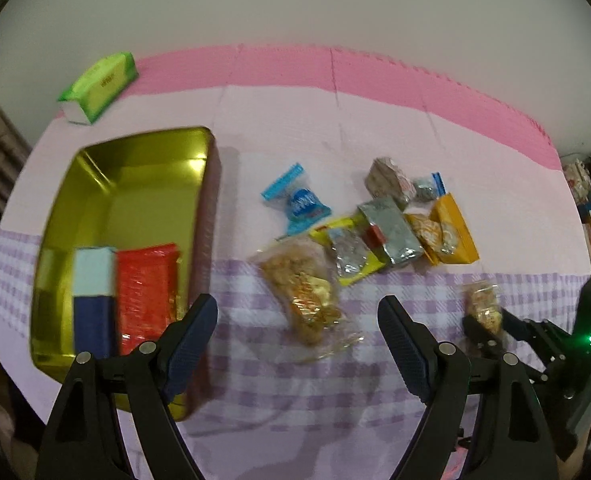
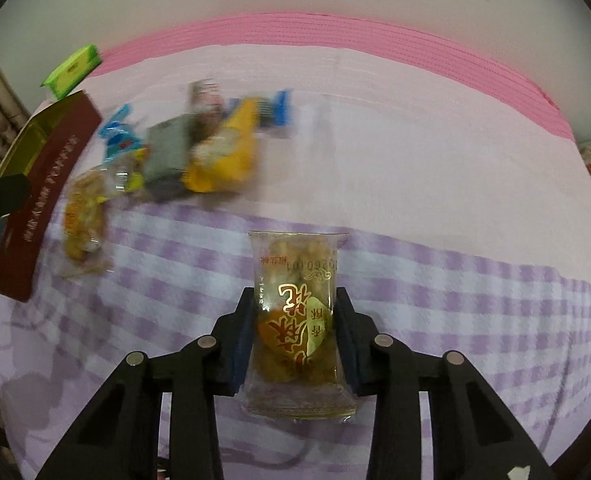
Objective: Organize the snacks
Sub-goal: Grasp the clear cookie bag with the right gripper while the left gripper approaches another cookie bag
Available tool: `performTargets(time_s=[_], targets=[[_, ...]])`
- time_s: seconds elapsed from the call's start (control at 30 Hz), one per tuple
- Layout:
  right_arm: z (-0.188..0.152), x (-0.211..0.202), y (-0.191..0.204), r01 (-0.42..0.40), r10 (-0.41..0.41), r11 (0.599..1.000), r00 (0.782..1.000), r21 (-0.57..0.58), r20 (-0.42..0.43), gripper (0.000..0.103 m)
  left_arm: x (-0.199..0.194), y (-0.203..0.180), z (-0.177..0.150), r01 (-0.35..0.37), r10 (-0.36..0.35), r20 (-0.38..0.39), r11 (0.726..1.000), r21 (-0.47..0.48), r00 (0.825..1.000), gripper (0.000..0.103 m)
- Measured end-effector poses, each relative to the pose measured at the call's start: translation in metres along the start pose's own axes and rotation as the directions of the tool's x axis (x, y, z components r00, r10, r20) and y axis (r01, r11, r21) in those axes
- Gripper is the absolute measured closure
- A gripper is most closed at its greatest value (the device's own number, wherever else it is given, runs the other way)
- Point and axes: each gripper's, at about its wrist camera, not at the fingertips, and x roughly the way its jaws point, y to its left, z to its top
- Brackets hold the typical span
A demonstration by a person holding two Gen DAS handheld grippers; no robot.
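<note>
My right gripper (image 2: 295, 312) is shut on a clear packet of golden fried snack (image 2: 295, 280), its pads pressing both long sides just above the purple checked cloth. In the left wrist view this gripper (image 1: 487, 322) and its packet (image 1: 481, 304) show at the right. My left gripper (image 1: 297, 308) is open and holds nothing, hovering between the gold tin (image 1: 135, 184) and a similar clear snack packet (image 1: 303, 292) lying on the cloth. Inside the tin lie a red packet (image 1: 145, 296) and a blue-and-pale box (image 1: 93, 300).
Beyond lies a heap of loose snacks: a blue candy (image 1: 301, 202), a silver packet (image 1: 391, 228), a yellow packet (image 1: 453, 228) and others. A green tissue pack (image 1: 99, 84) sits at the back left. The tin's dark red wall (image 2: 51, 184) stands left of the right gripper.
</note>
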Motion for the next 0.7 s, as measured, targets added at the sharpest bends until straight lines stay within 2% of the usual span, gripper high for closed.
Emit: performTargets(time_s=[0.17, 0.3, 0.37, 0.7], targets=[[-0.001, 0.001, -0.033, 0.011, -0.012, 0.998, 1.0, 0.062, 0.009, 0.068, 0.02, -0.01, 0.004, -0.01, 0.008, -0.089, 1.0, -0.015, 0.996, 0.02], [0.001, 0.003, -0.038, -0.009, 0.009, 0.998, 1.0, 0.066, 0.005, 0.068, 0.037, -0.018, 0.004, 0.005, -0.011, -0.163, 0.999, -0.036, 0.987, 0.02], [0.0, 0.002, -0.041, 0.002, -0.002, 0.999, 1.0, 0.042, 0.004, 0.067, 0.043, -0.017, 0.005, -0.015, 0.005, -0.175, 0.998, -0.057, 0.985, 0.02], [0.0, 0.003, -0.046, -0.024, 0.024, 0.997, 1.0, 0.077, 0.0, 0.067, 0.068, -0.01, 0.02, -0.09, 0.072, -0.194, 0.992, -0.087, 0.978, 0.02]])
